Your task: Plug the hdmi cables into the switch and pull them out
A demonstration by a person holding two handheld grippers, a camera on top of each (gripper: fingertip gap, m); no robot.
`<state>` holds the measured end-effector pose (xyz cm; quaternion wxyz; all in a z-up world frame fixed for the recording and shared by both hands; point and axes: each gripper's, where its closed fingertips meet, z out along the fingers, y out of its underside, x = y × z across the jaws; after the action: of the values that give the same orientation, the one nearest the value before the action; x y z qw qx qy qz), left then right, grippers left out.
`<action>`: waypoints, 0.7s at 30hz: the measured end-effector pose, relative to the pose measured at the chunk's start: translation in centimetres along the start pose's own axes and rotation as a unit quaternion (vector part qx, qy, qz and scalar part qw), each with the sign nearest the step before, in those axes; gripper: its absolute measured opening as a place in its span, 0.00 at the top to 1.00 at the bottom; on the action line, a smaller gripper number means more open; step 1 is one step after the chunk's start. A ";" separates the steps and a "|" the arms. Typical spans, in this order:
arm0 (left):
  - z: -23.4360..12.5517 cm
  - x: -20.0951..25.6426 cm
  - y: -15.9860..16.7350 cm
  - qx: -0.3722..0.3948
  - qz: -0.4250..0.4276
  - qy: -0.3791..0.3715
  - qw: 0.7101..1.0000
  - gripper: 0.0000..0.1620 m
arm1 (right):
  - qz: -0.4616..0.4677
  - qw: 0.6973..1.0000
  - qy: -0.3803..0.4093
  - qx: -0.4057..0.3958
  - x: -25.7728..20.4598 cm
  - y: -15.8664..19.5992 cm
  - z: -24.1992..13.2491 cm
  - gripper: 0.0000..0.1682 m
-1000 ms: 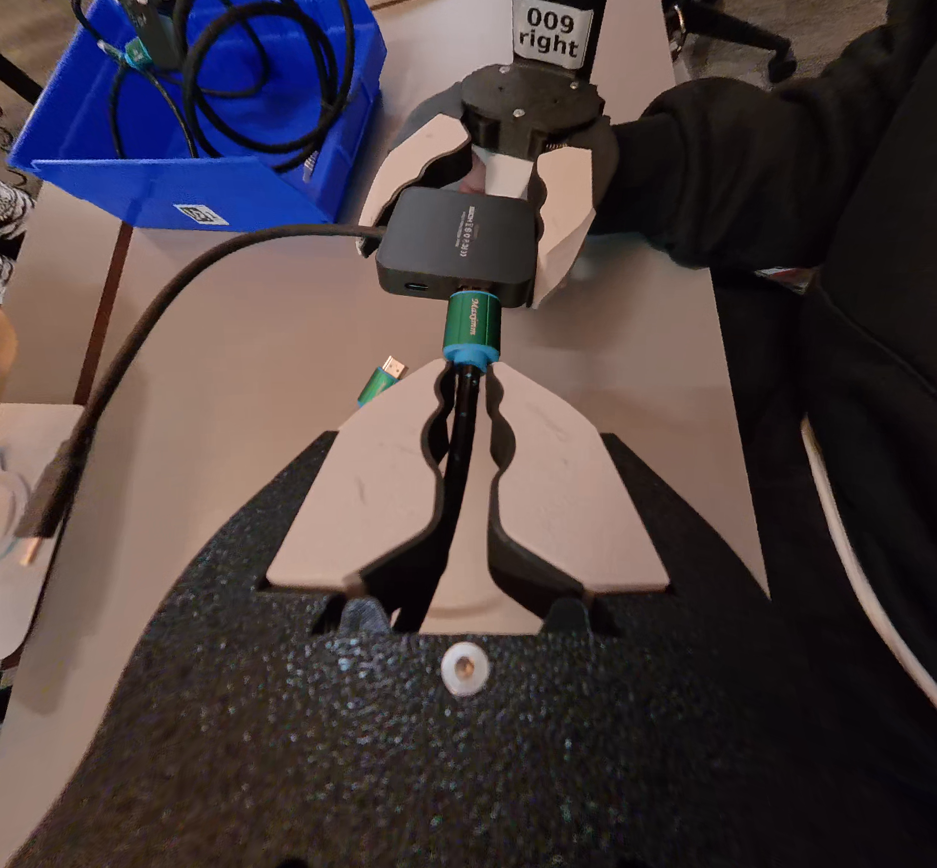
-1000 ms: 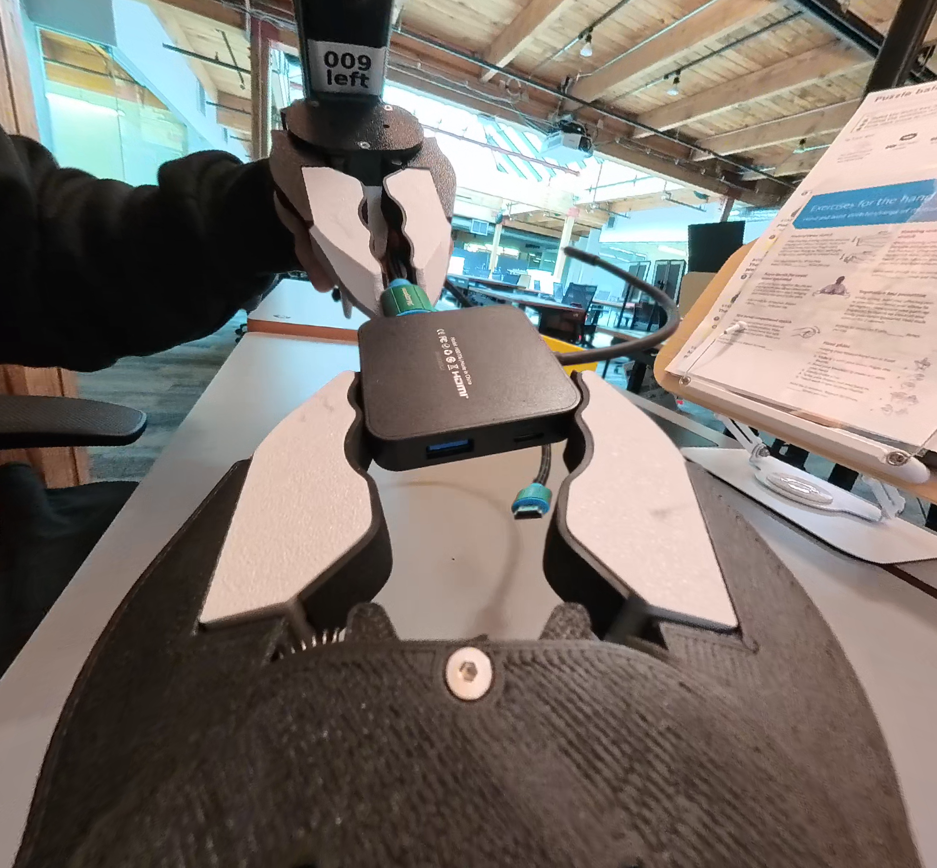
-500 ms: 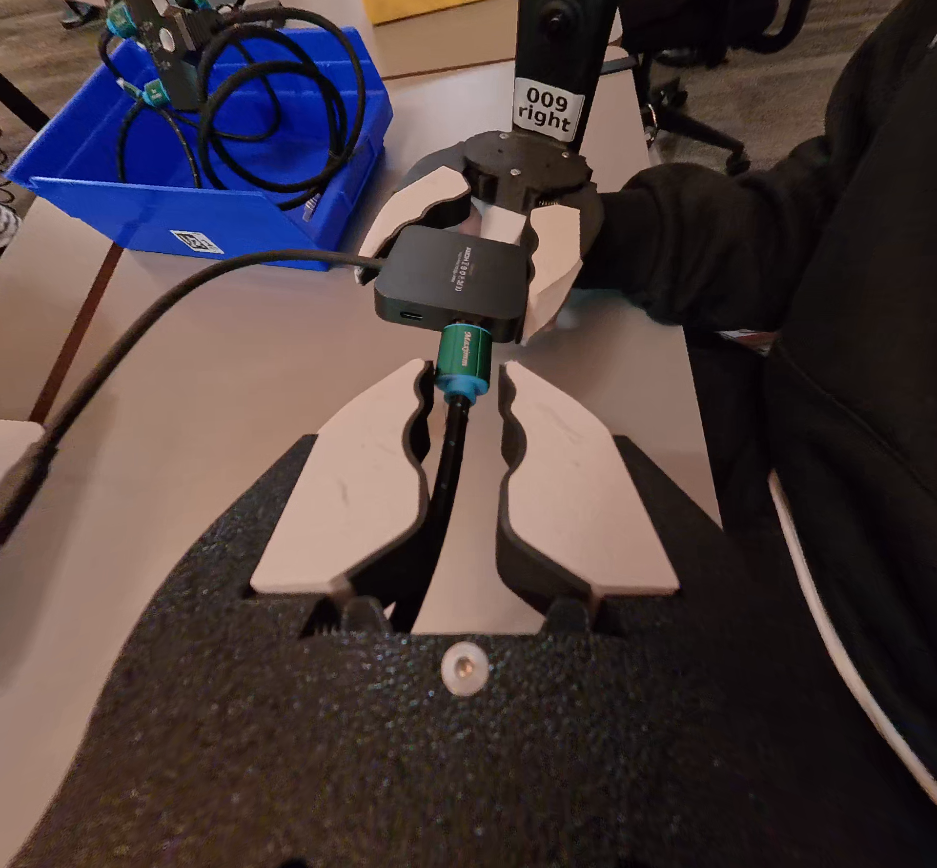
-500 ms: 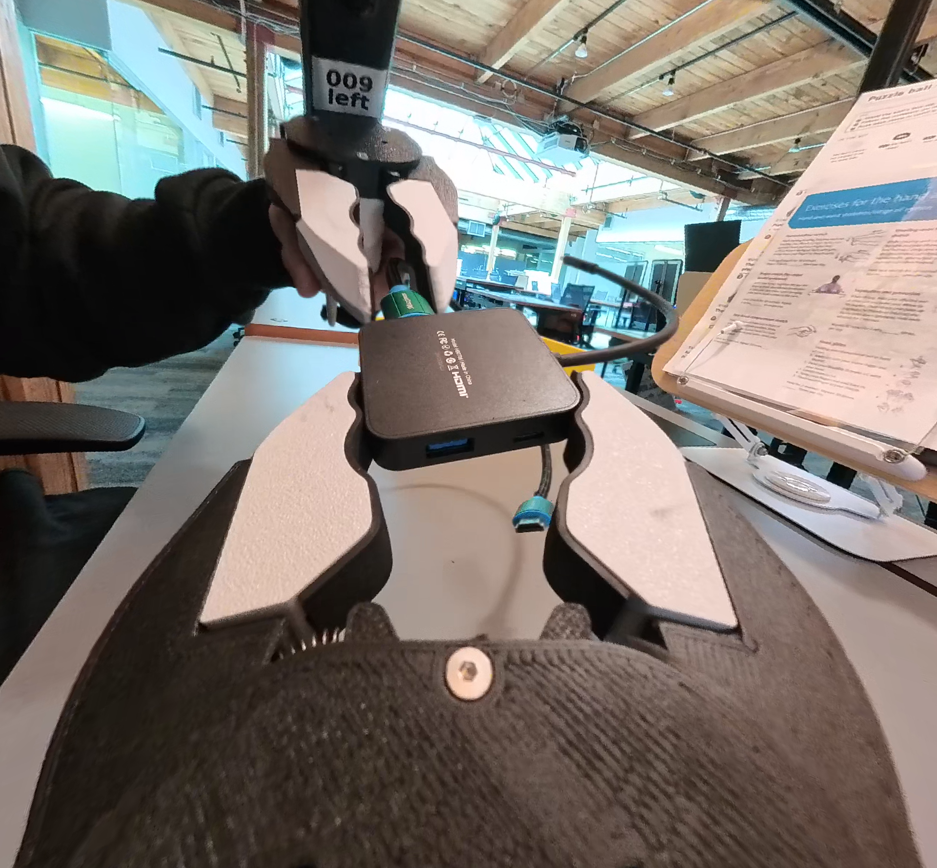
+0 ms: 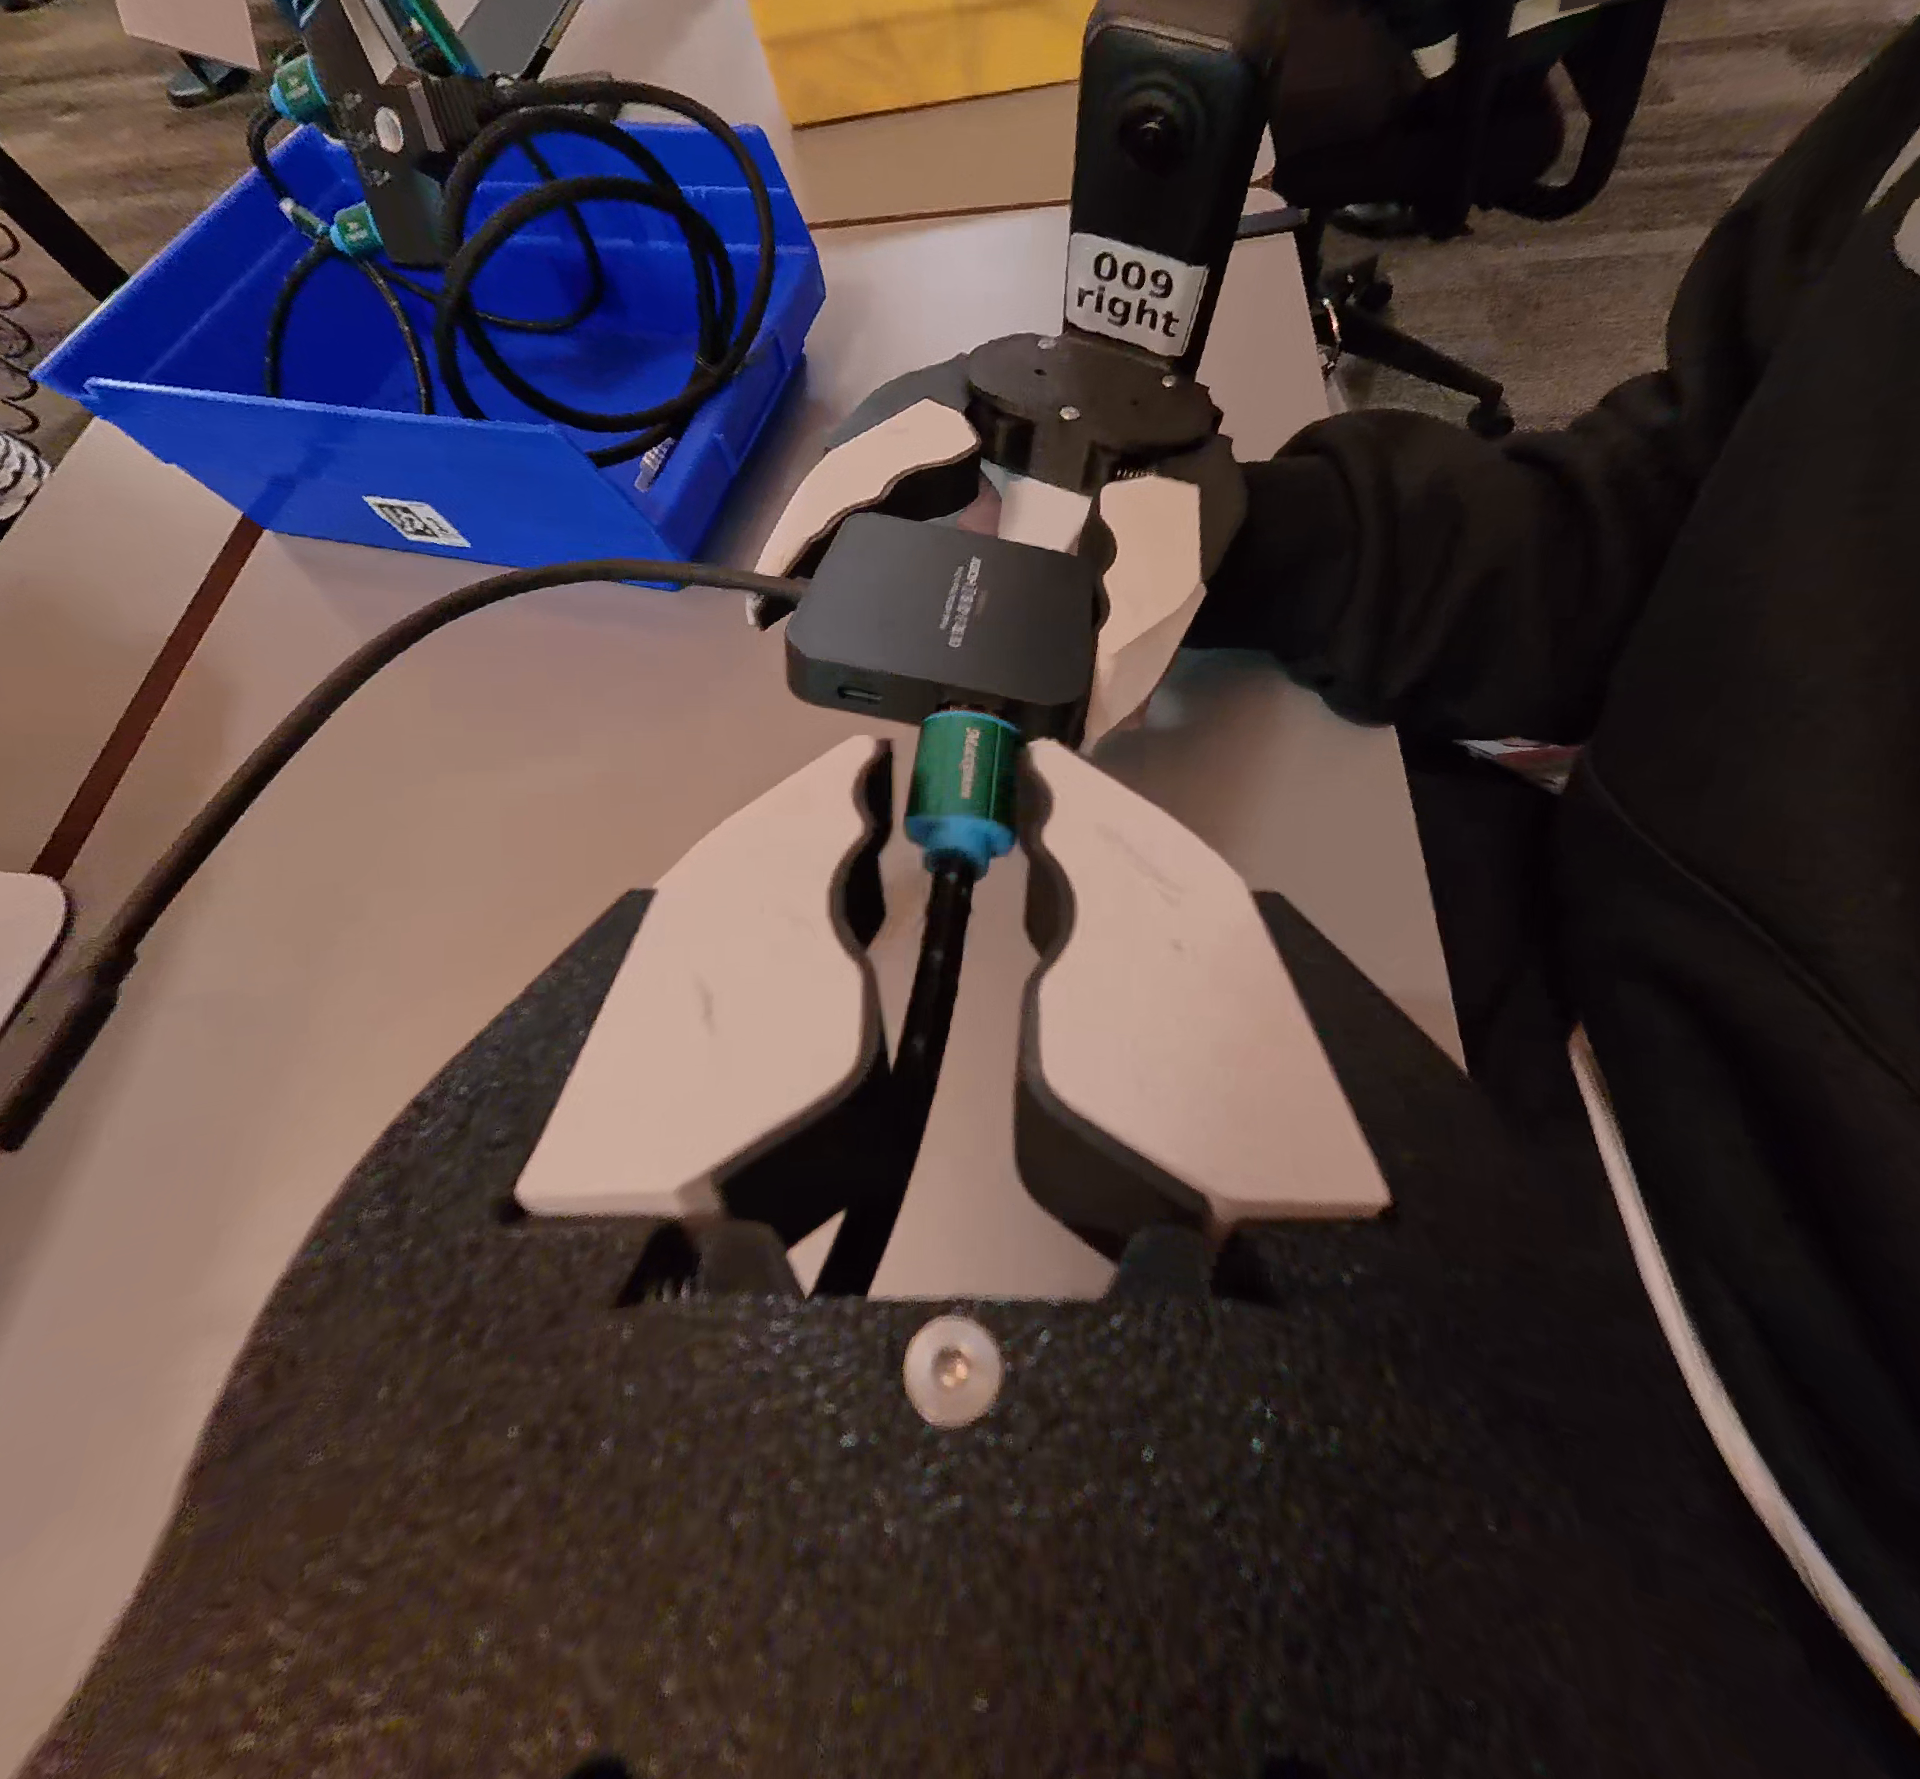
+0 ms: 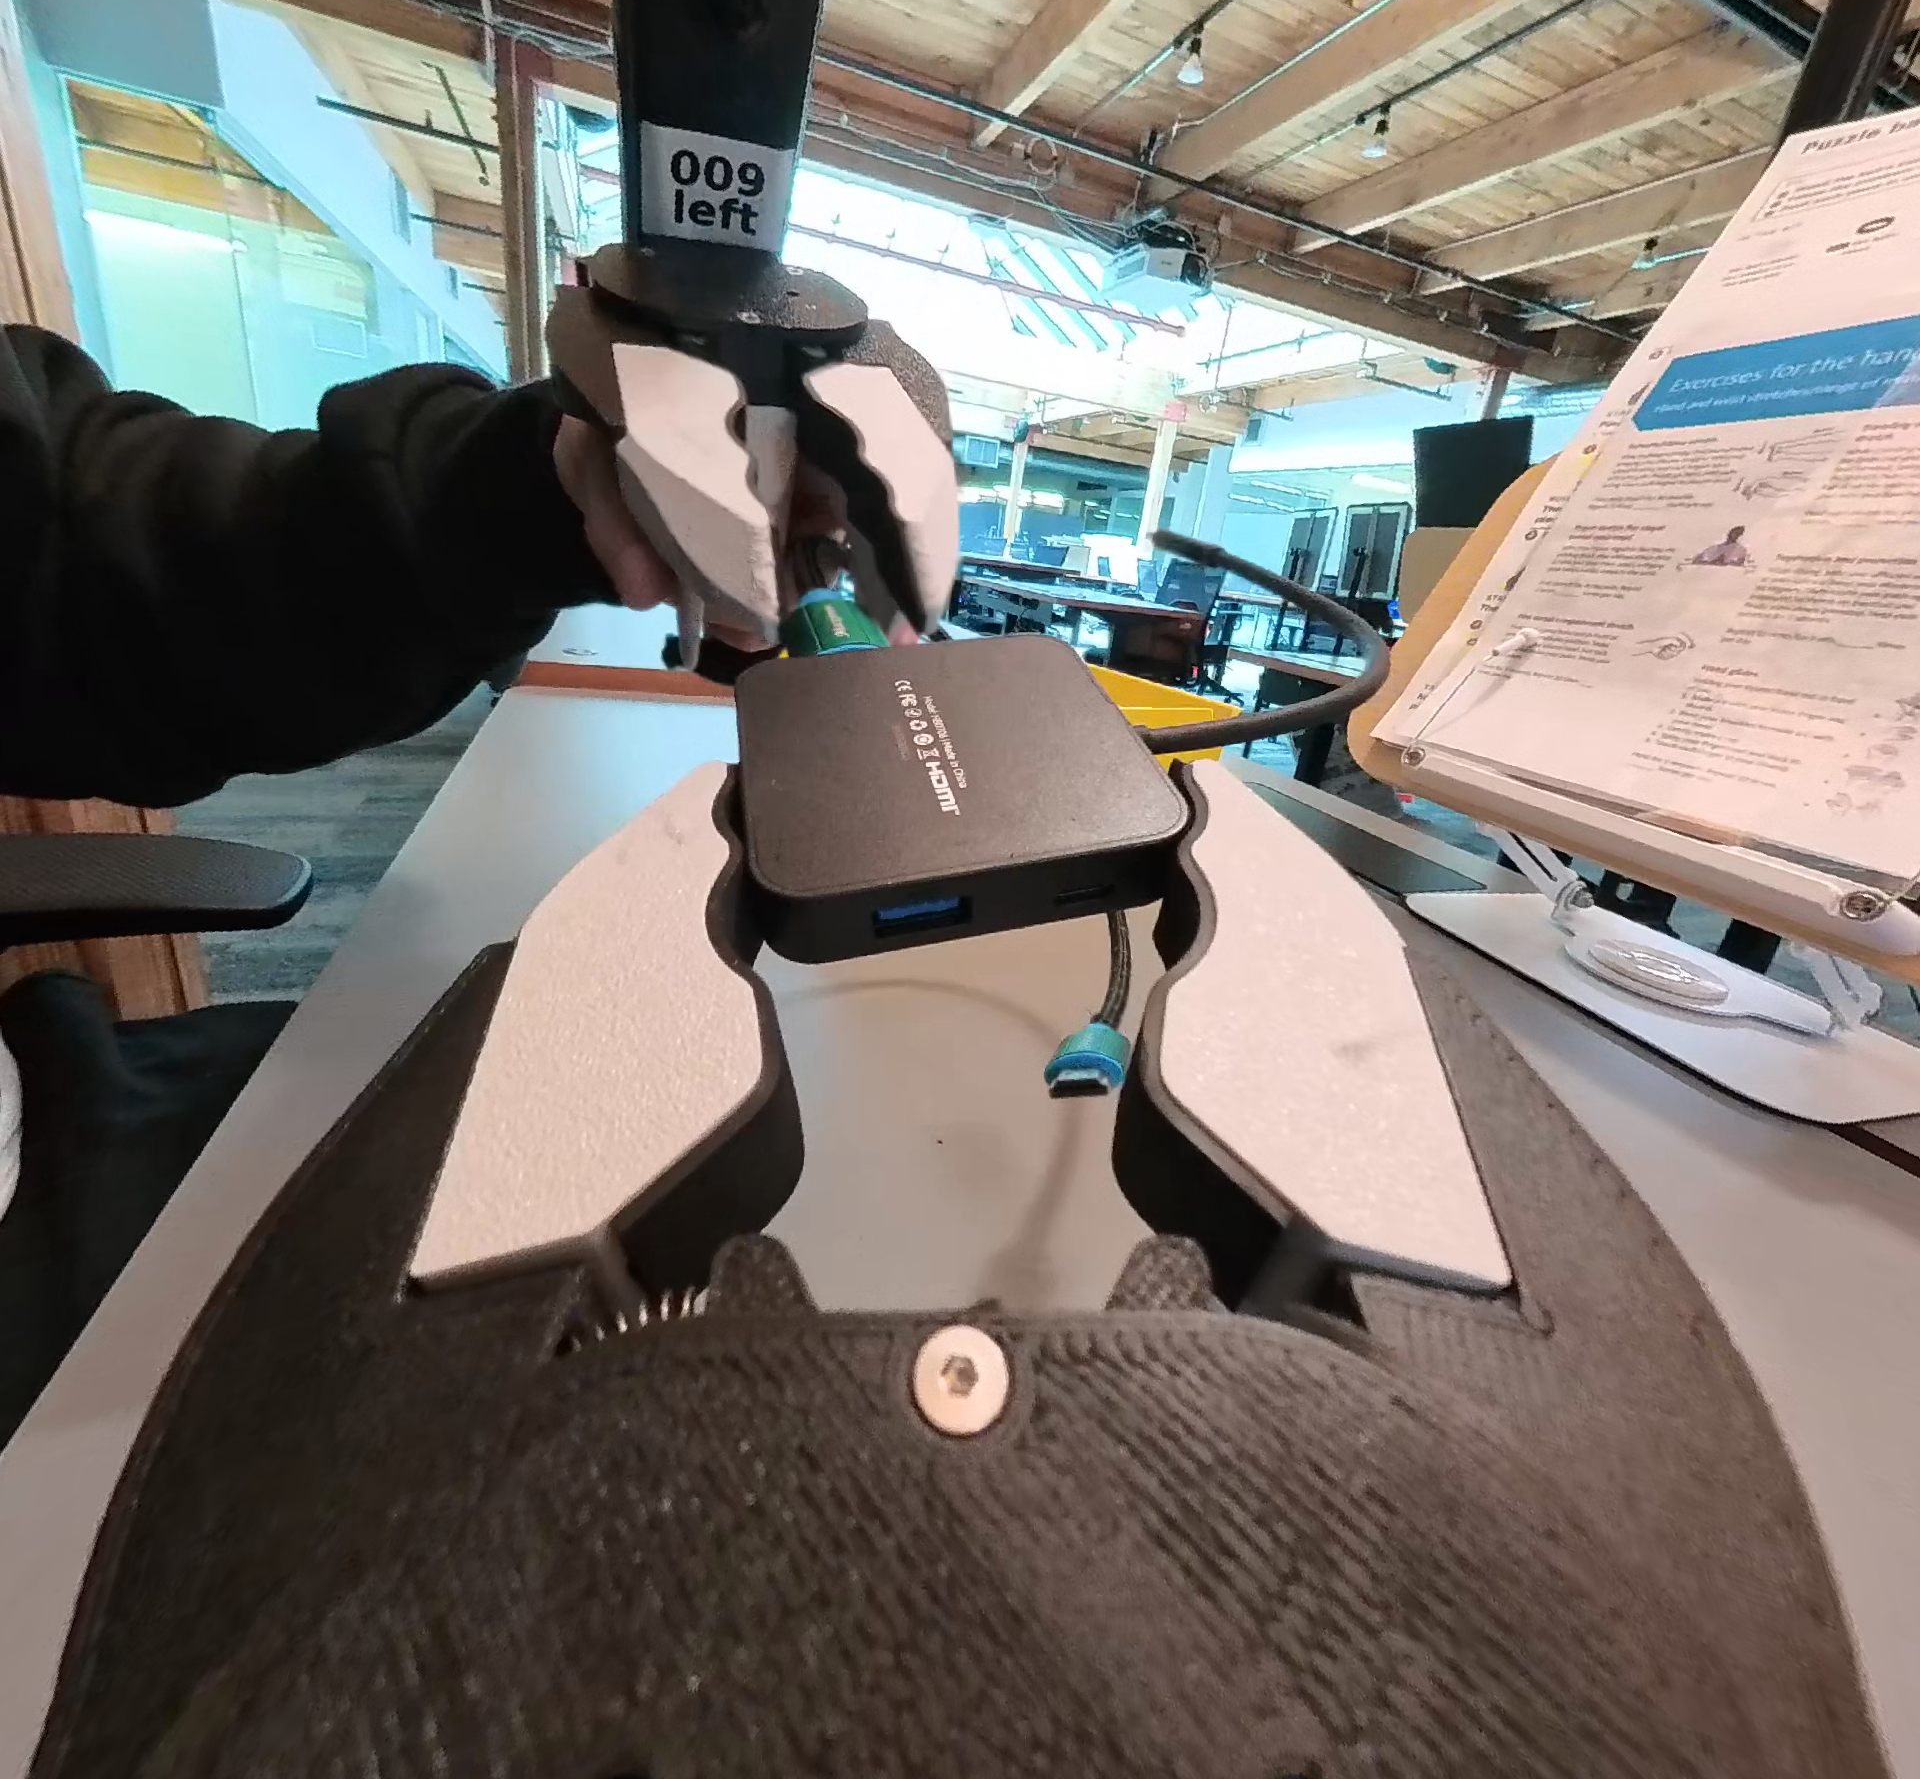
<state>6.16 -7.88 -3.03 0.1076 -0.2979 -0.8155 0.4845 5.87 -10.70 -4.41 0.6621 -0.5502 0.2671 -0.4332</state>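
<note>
My right gripper (image 6: 961,830) is shut on the black square switch (image 6: 956,763) and holds it above the table. It also shows in the left wrist view (image 5: 935,617). A green HDMI plug (image 5: 961,779) with a blue collar sits in the switch's near side port. My left gripper (image 5: 961,758) is open, with its fingertips (image 5: 862,773) on either side of that plug and a small gap at each side. The plug's black cable (image 5: 935,960) runs back between the fingers. A loose HDMI plug (image 6: 1081,1069) lies on the table under the switch.
The switch's own black cable (image 5: 312,721) trails left over the table. A blue bin (image 5: 312,472) with coiled cables stands at the far left, and a yellow bin (image 5: 935,15) stands behind it. A document stand (image 6: 1662,586) is on the right. A dark sleeve (image 5: 1455,586) is close by.
My left gripper has let go of the cable behind the plug and opened. Its fingertips now flank the green plug. The right gripper keeps hold of the switch.
</note>
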 end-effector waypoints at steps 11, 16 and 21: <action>0.2 0.1 -0.2 0.019 0.008 -0.008 1.000 0.87 | 0.017 1.000 -0.006 0.017 0.2 -0.4 -0.3 0.55; 0.2 0.0 0.2 0.016 0.001 -0.003 1.000 0.87 | -0.007 1.000 0.003 0.018 0.2 -0.4 -0.2 0.55; 0.1 -0.1 0.0 0.024 -0.001 0.000 1.000 0.87 | -0.015 1.000 0.014 0.024 0.4 -0.8 -0.2 0.55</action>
<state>6.20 -7.98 -3.03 0.1148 -0.2946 -0.8039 0.5038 5.68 -11.15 -3.59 0.6652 -0.5317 0.2573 -0.4567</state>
